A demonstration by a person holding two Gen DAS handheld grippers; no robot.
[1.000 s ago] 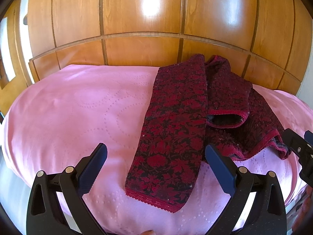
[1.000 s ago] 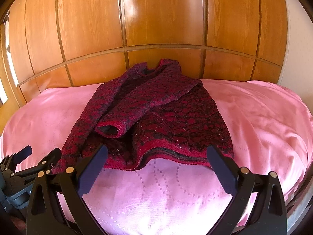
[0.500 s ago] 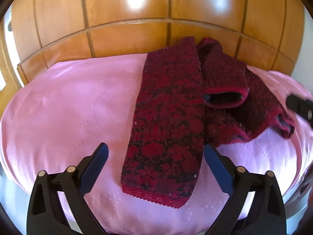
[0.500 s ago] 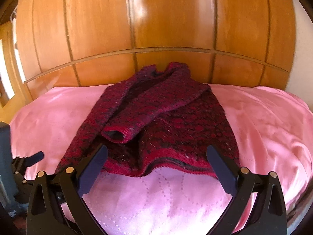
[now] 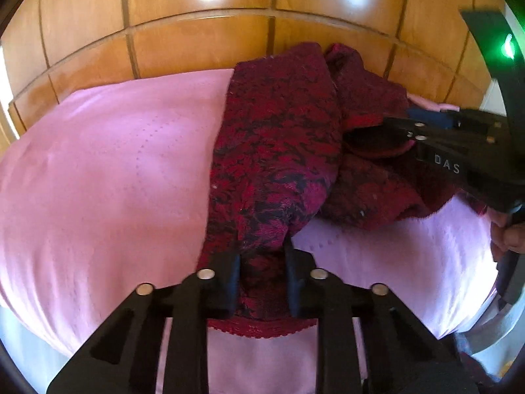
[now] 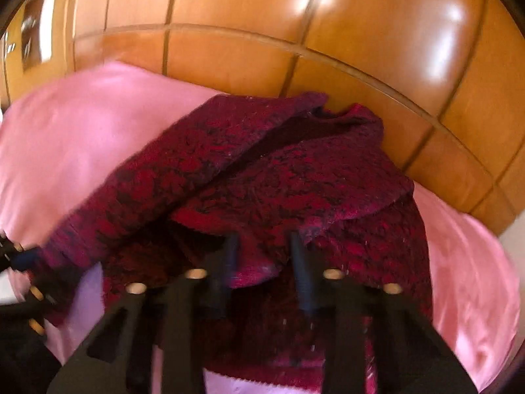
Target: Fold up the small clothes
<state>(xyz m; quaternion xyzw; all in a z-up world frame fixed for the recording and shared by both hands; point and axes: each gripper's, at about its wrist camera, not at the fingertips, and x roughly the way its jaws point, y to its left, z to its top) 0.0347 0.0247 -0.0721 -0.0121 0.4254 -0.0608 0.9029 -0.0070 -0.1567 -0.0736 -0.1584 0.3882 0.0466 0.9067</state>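
A dark red patterned sweater (image 5: 279, 138) lies on a pink bedcover (image 5: 98, 180). Its long left panel runs toward the left wrist camera. My left gripper (image 5: 262, 262) is closing on that panel just above the hem, and the cloth bunches up between its pads. In the right wrist view the sweater (image 6: 279, 170) fills the middle. There my right gripper (image 6: 262, 243) is closing on the folded sleeve's cuff end, with cloth pinched between the fingers. The right gripper (image 5: 403, 131) also shows from the side at the cuff. The left gripper (image 6: 19, 256) shows at the left edge.
A glossy wooden headboard (image 5: 197, 42) rises right behind the sweater's collar. The pink bedcover (image 6: 65, 131) spreads wide to the left and drops off at the near edge. A hand (image 5: 508, 229) holds the right gripper's handle at the right edge.
Both grippers stood wide open and short of the sweater. Both have closed on cloth: the left on the long panel near its hem, the right, after swinging left and rolling, on the sleeve cuff.
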